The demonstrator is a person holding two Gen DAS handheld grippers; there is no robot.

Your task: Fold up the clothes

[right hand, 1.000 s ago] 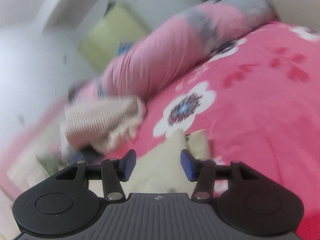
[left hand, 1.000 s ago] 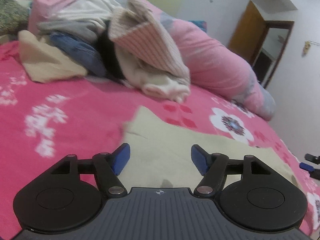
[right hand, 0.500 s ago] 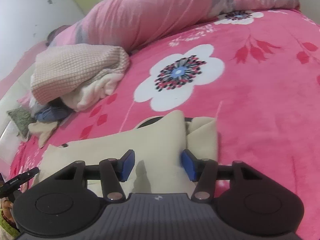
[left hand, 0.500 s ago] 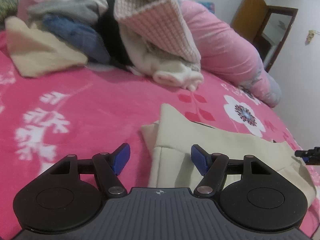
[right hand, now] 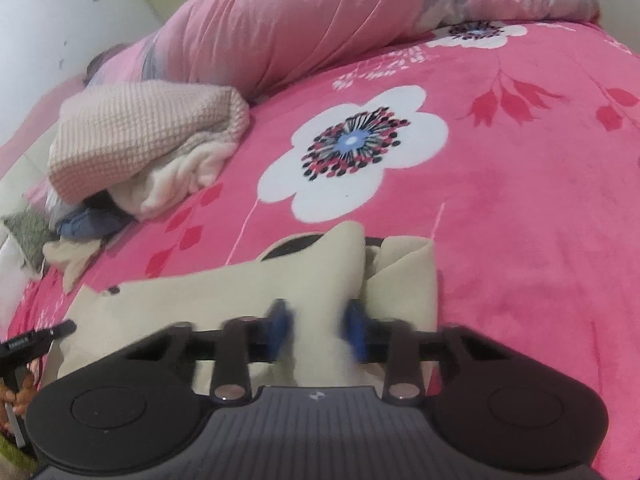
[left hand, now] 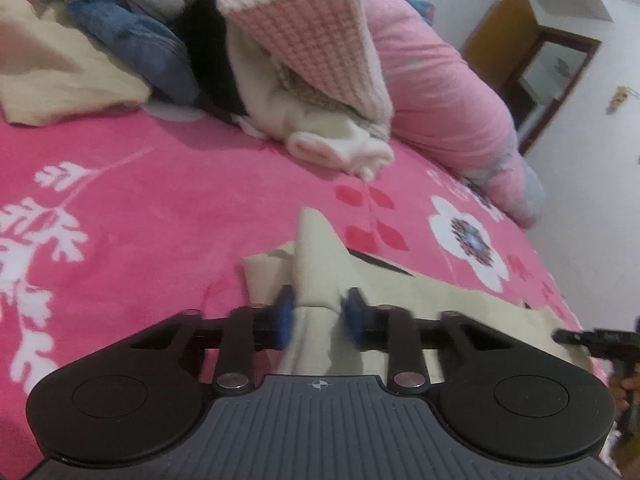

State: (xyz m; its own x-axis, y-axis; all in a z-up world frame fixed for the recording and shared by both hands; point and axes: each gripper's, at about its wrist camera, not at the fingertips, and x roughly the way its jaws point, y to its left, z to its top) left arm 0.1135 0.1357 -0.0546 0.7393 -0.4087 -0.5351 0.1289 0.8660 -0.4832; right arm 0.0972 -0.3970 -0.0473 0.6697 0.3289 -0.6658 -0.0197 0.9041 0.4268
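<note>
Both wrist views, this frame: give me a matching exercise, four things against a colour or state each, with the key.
Things:
1. beige garment
2. bedspread
3. long pillow
4. left gripper

Colour or state:
A. pale pink, lying along the far side of the bed
B. hot pink with white flowers
C. jaws just closed, pinching a fold of cloth
D. spread flat on the bed, gripped at two ends

Pairs: 1-D, 2-B, 3-A, 4-C

The right gripper has likewise just closed on the garment's other end.
</note>
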